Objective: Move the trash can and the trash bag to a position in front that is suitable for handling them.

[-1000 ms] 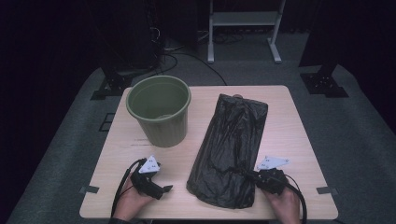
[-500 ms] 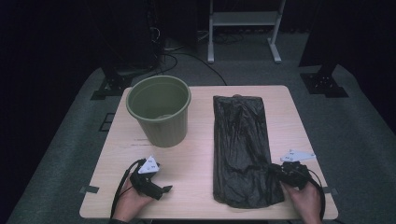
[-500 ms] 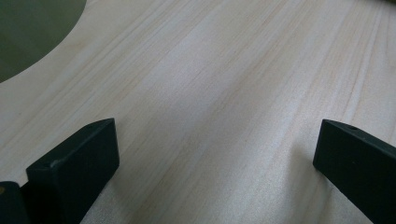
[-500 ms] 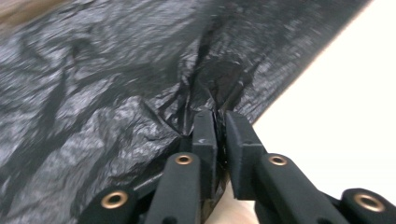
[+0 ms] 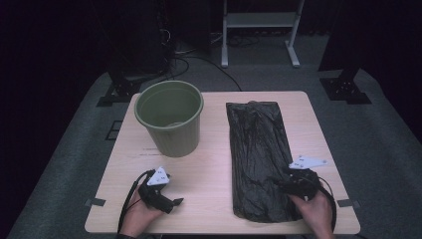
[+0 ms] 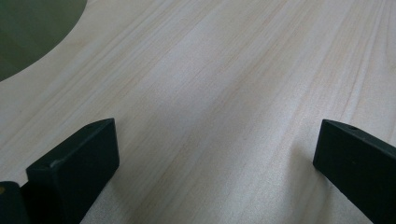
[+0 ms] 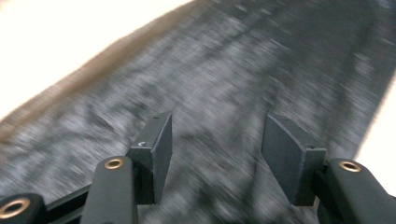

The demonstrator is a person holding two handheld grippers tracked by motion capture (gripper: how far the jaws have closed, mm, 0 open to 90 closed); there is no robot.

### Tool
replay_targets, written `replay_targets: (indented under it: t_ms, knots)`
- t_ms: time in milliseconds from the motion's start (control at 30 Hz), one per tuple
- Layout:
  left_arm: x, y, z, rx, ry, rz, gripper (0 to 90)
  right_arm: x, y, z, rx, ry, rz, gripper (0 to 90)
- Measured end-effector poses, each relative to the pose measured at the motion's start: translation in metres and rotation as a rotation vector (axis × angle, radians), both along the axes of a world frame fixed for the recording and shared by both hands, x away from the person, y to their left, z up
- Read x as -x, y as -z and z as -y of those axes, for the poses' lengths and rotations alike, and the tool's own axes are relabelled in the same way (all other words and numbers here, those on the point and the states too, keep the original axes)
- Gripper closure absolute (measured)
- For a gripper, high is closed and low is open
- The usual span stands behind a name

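Black plastic bin bag [image 5: 259, 157] lies flat on the tabletop [image 5: 214, 172], just right of the green bucket [image 5: 170, 119]. Its long axis runs from the near edge toward the far edge, roughly parallel to the bucket's right flank, clear of it with bare wood between.

Right hand-held gripper [image 5: 293, 184] sits over the bag's near right corner, far from the bucket. In the right gripper view its jaws stand part open, a moderate gap, with blurred bag film [image 7: 261, 84] between and beyond them; nothing pinched that I can see. Contact with the film can't be told through the blur. The bag stretches away from this gripper along its own length, so the right hand is clearly the nearer one for any pick-up.

Left hand-held gripper [image 5: 160, 191] rests low on bare wood, near-side of the bucket and a little left of the bag. Jaws spread wide in the left gripper view, only wood grain [image 6: 224, 93] between, bucket wall [image 6: 32, 32] at the top left corner.

Materials: bag is thin, crinkled, glossy film, limp, rectangular. Bucket is rigid matte plastic, round, tapered, open top, upright. Tabletop is pale wood, smooth.

Judgement: thin film lying flat likely needs a pinch at the edge or a wrinkle.
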State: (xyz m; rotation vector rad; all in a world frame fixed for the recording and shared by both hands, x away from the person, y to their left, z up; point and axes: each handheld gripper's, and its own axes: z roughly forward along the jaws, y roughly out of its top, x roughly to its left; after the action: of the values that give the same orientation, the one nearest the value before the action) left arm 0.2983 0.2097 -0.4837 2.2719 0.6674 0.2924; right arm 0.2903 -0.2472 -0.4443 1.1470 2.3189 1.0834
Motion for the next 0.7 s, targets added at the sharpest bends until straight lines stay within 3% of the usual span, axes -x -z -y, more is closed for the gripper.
replay_targets:
  t_ms: [400, 600, 700]
  knots:
    - [0.000, 0.000, 0.000, 0.000, 0.000, 0.000, 0.0, -0.011, 0.008, -0.081, 0.001, -0.146, -0.034, 37.3]
    - [0.000, 0.000, 0.000, 0.001, 0.000, 0.000, 0.0, -0.020, 0.018, -0.106, 0.022, -0.158, -0.044, 31.8]
    - [0.000, 0.000, 0.000, 0.000, 0.000, 0.000, 0.0, -0.022, 0.025, -0.113, 0.048, -0.151, -0.057, 34.0]
